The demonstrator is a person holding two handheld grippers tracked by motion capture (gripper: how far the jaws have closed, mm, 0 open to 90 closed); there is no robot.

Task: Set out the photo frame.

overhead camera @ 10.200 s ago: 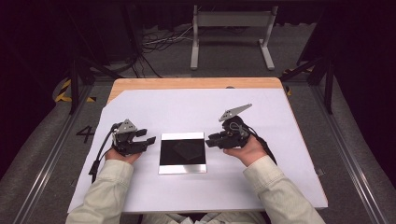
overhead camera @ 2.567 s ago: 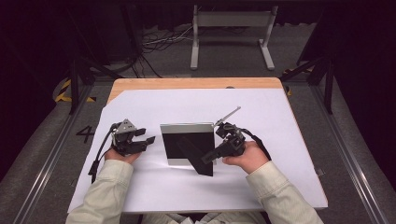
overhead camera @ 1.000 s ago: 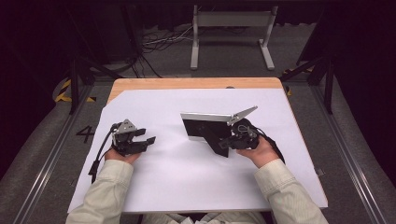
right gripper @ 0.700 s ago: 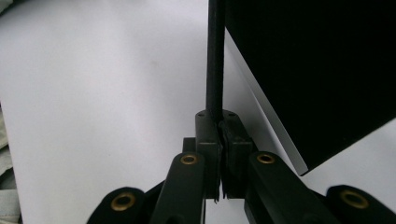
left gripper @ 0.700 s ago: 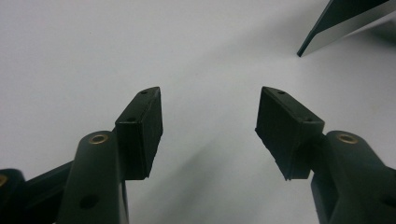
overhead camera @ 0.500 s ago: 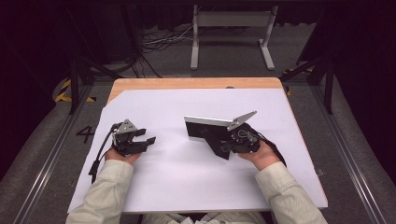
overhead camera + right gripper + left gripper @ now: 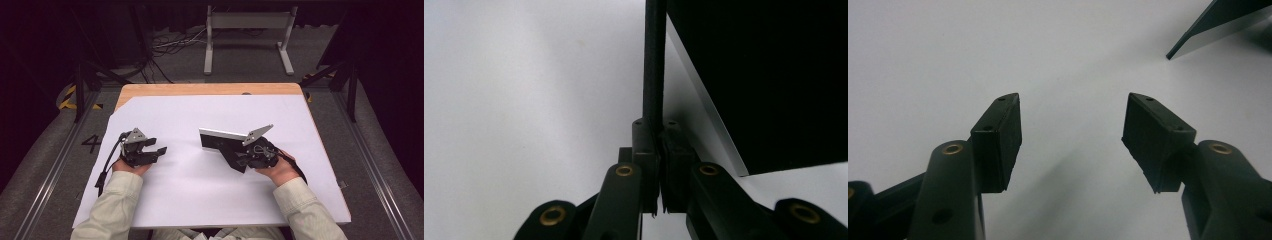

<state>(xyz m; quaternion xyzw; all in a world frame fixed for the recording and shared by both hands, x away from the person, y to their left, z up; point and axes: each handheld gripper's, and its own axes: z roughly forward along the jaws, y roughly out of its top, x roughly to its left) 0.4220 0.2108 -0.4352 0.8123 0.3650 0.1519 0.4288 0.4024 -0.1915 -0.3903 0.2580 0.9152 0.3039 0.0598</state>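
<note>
A thin flat panel (image 7: 219, 139), black-faced with a silvery edge, stands tilted on the white-covered table (image 7: 200, 200) right of centre. My right gripper (image 7: 239, 157) is shut on its lower right edge. In the right gripper view the pads (image 7: 644, 150) clamp the thin panel (image 7: 655, 60) edge-on, and its dark face spreads to the right. My left gripper (image 7: 160, 150) rests at the left of the table, apart from the panel. Its jaws (image 7: 1071, 137) stand open over bare white surface, with a corner of the panel (image 7: 1218, 20) far off at the upper right.
A strip of bare wood (image 7: 200, 89) runs along the table's far edge. Beyond it, a grey metal stand (image 7: 250, 30) and cables lie on the dark floor. Rails run along both sides of the table.
The panel lay flat between the grippers at first. The right gripper took its right edge, tipped it up and carried it right. Over the last second it barely shifted. The left hand kept still.
</note>
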